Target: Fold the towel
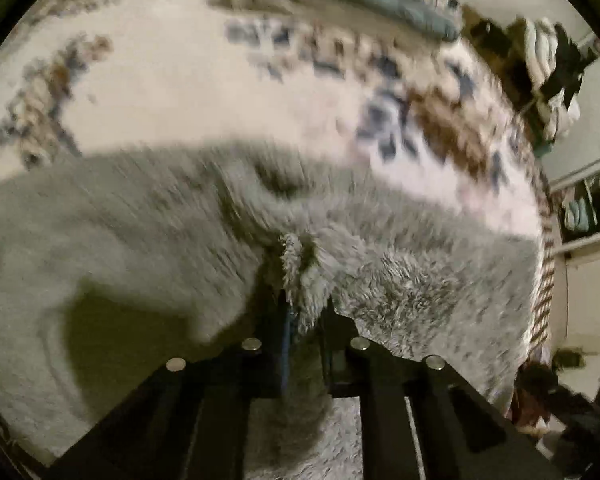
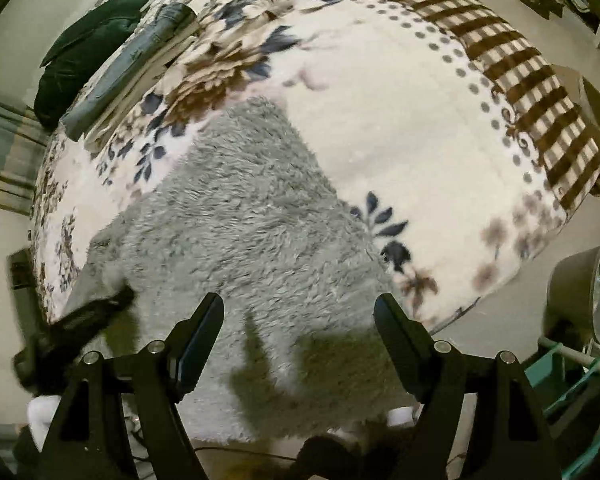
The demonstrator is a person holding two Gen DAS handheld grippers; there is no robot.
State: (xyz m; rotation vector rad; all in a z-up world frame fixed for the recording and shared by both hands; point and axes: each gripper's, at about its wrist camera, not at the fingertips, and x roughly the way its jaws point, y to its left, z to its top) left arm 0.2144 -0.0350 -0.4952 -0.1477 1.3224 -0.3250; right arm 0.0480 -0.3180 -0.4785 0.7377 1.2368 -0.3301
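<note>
A fluffy grey towel (image 2: 252, 216) lies on a bed with a cream floral blanket (image 2: 400, 128). In the left wrist view my left gripper (image 1: 302, 280) is shut on a pinched ridge of the grey towel (image 1: 400, 280), and the pile bunches up between the black fingers. In the right wrist view my right gripper (image 2: 300, 312) stands open above the towel's near part, with nothing between its fingers (image 2: 204, 328). At the left of that view the blurred left gripper (image 2: 100, 312) shows on the towel's left edge.
A folded blue-grey cloth (image 2: 140, 56) and a dark green pillow (image 2: 88, 44) lie at the bed's far side. A grey lamp (image 2: 592, 292) and a teal frame (image 2: 564, 380) stand right of the bed. Shelves with clothes (image 1: 552, 80) show in the left wrist view.
</note>
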